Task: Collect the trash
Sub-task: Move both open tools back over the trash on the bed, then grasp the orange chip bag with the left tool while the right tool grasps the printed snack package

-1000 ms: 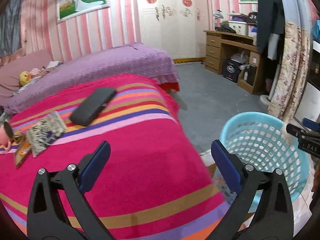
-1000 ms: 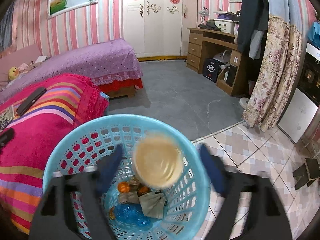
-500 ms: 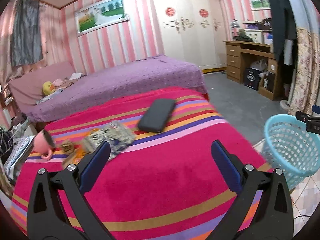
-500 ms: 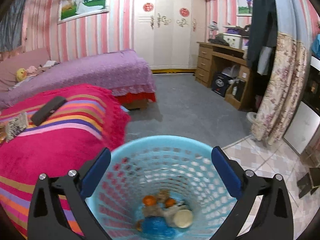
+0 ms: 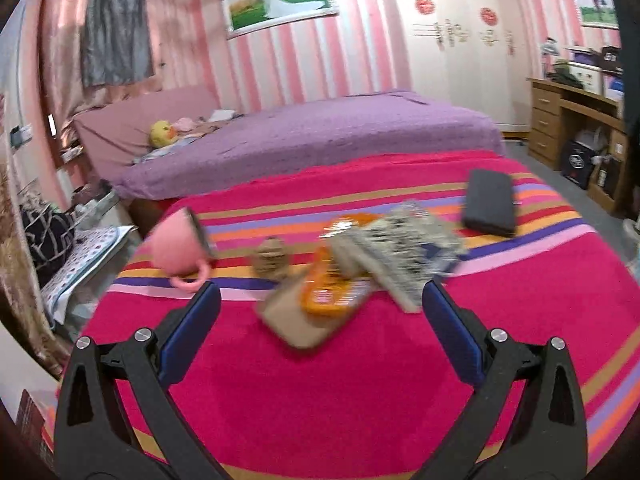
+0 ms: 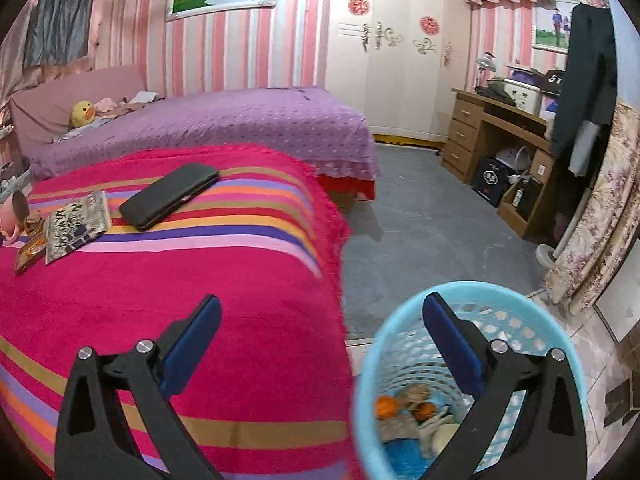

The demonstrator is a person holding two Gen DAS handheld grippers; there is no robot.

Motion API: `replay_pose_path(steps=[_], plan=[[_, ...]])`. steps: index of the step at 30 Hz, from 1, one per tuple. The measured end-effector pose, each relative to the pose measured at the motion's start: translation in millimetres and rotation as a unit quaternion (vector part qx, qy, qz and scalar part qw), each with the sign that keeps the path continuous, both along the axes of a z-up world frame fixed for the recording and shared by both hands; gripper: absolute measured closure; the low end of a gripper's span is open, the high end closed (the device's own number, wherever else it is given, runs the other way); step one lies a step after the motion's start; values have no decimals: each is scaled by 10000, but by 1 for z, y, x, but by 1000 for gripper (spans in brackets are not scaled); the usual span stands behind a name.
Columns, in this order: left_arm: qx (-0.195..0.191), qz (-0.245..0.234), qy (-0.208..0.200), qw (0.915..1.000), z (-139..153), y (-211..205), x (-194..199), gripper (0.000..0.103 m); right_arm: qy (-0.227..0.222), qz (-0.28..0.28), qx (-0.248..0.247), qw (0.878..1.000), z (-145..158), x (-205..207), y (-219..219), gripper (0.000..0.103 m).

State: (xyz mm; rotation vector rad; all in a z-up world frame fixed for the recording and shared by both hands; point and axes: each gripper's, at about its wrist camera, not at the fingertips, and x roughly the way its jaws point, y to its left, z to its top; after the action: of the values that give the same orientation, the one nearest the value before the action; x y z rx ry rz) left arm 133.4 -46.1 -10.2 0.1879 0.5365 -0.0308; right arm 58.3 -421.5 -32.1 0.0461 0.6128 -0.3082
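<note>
On the red striped blanket [image 5: 320, 392] lie an orange wrapper [image 5: 332, 284], a black-and-white printed packet [image 5: 404, 248], a flat brown cardboard piece [image 5: 292, 320] and a small brown crumpled piece [image 5: 270, 258]. My left gripper [image 5: 320, 300] is open and empty just in front of them. My right gripper [image 6: 320, 316] is open and empty above the bed's edge, beside the light blue basket [image 6: 368, 380], which holds several pieces of trash [image 6: 416, 412]. The packet [image 6: 76, 224] also shows in the right wrist view.
A pink mug [image 5: 180, 244] lies on its side left of the trash. A black case [image 5: 490, 202] lies at the blanket's far right. A purple bed [image 5: 312, 132] stands behind, a wooden desk [image 6: 504, 136] and grey floor [image 6: 420, 232] to the right.
My left gripper has swung left from the basket side toward the trash on the blanket. My right gripper dropped a cup into the basket, then pulled back left of it.
</note>
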Motion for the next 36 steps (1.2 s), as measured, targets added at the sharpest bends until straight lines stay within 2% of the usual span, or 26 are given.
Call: replay_pose_path(steps=[4,10,15,21,24,27,28,30,32,34,36], plan=[[-147,86,191,9997,-1,42,15,6,13,185,125,9997,-3,13,23,5],[-533,148,582,9968,-11,87,33,6,197,389,-44,9990,-11,31,62,5],[-648,105,833,9944,-22,88,42,6,100,440,165,9988,-7,45,76,5],[-694,-149,1021,9922,-27,62,56,9,161,696,57,9974,-8,67,100,5],[-760,-324,1196,9894,-32,45,66,20,221,738,-30,9970,-7,77,103,5],[-816,-383,1366,9865,-39,30,75,24,233,712,-99,9971,-8,79,99,5],[-834,-378,1431,9855,-42,26,79,24,246,696,-75,9972,-10,79,98,5],[-894,-381,1586,9826,-49,20,86,32,308,664,27,9973,-14,80,92,5],[-953,-378,1749,9792,-56,15,92,36,324,632,137,9974,-15,80,87,5],[-929,-466,1722,9796,-56,10,91,47,309,640,195,9973,-15,80,84,5],[-884,-621,1704,9794,-55,1,88,65,318,647,157,9973,-16,80,85,5]])
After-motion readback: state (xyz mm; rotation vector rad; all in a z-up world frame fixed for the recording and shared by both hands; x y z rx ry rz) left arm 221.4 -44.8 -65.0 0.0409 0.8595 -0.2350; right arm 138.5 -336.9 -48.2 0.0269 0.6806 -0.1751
